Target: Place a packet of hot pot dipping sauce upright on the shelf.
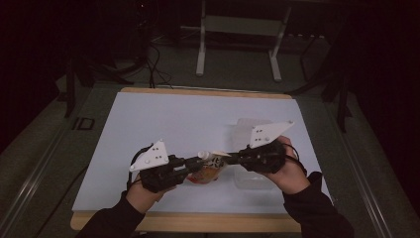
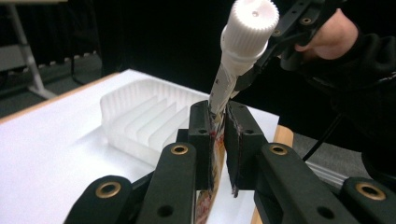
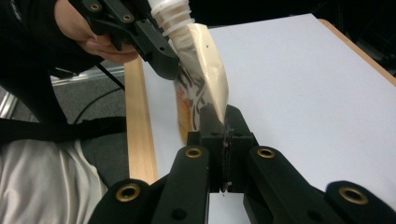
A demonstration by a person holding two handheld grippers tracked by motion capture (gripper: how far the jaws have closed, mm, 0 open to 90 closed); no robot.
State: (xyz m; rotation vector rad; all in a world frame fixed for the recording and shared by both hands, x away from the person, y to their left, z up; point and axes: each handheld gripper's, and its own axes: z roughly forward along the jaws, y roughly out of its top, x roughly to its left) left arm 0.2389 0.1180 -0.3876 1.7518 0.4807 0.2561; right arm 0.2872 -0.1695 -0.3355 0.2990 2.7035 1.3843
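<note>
High view has both my tools meeting above the near middle of the white table (image 1: 148, 119), with the pouch (image 1: 208, 171) held up between them. My left tool (image 2: 218, 140) is clamped on the pouch's edge below its white cap (image 2: 250, 23). My right tool (image 3: 223, 135) is pinched tight on the opposite edge, and a clear ribbed tray (image 2: 135, 116) sits on the table nearby.

pouch (image 2: 212, 154) lower end cut off by frame edge, print blurred, tray (image 1: 250, 179) partly behind right claw (image 1: 233, 157)
</note>
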